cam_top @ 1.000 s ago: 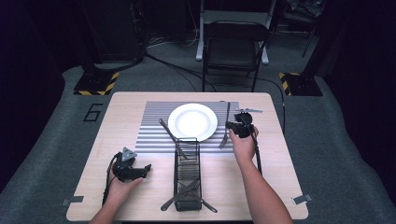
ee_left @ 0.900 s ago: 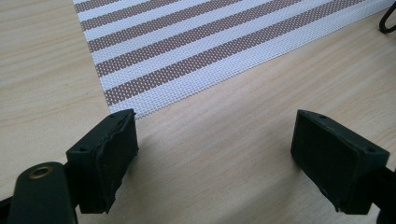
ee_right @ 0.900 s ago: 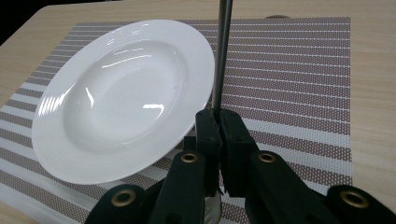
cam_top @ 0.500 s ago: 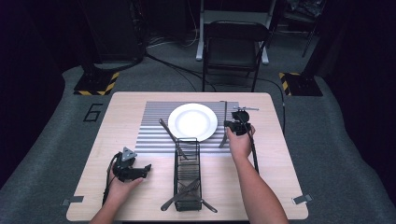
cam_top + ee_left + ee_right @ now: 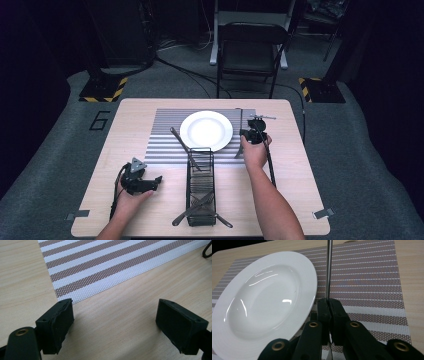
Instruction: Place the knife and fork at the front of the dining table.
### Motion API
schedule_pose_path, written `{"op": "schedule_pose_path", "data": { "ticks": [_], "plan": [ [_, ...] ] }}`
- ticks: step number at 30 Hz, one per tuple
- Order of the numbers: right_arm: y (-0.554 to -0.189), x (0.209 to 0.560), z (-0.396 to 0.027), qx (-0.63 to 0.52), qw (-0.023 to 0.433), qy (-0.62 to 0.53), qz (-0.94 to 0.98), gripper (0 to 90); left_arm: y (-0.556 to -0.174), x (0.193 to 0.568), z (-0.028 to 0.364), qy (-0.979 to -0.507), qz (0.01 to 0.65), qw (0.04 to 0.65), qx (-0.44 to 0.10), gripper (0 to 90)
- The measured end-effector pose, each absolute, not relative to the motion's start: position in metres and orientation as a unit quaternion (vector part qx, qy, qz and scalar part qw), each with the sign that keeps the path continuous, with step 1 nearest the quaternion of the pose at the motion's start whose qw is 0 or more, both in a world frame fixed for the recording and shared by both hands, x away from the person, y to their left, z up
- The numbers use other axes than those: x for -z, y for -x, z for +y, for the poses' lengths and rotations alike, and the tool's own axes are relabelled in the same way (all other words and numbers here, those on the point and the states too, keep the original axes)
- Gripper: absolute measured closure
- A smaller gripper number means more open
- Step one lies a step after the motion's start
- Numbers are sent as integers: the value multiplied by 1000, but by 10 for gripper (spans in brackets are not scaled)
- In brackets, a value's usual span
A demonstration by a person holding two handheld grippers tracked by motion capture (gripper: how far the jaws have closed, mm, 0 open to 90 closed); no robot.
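Dark studio: hazard-taped stands (image 5: 104,89)

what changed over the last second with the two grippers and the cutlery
Hardly anything: the right hand-held gripper has edged slightly toward the person, jaws shut on a metal utensil beside the plate. The left hand-held gripper, rack and placemat stayed put.

1. A placemat (image 5: 200,135) lies on my worktop (image 5: 300,175), toward the far side.
2. A plate (image 5: 206,130) sits on the placemat.
3. A wire basket (image 5: 200,187) stands nearer me than the plate, with cutlery in it.
4. My right tool (image 5: 253,134) is just right of the plate, closed on a utensil (image 5: 328,272) lying beside the plate's rim.
5. My left tool (image 5: 142,182) rests left of the basket, jaws apart.
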State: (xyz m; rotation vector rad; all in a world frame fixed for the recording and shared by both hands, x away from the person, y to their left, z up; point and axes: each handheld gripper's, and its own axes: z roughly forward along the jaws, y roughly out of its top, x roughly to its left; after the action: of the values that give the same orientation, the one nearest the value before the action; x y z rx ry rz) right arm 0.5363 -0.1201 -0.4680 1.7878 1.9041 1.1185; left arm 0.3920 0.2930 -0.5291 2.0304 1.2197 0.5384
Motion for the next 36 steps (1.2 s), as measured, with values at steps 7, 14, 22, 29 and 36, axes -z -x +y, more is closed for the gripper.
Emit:
{"op": "schedule_pose_path", "data": {
  "ticks": [7,14,22,29,36],
  "plan": [
    [-540,474,-120,-390,149,-632,653,878,-392,529,293,-783,470,349,-208,146],
    [-546,487,-125,-378,142,-649,645,879,-392,529,293,-783,470,349,-208,146],
    [-549,500,-127,-373,129,-665,634,880,-392,529,293,-783,470,349,-208,146],
    [-551,505,-124,-369,131,-666,635,880,-392,529,293,-783,470,349,-208,146],
    [-552,506,-123,-372,131,-671,628,880,-392,529,293,-783,470,349,-209,146]
  ]
}}
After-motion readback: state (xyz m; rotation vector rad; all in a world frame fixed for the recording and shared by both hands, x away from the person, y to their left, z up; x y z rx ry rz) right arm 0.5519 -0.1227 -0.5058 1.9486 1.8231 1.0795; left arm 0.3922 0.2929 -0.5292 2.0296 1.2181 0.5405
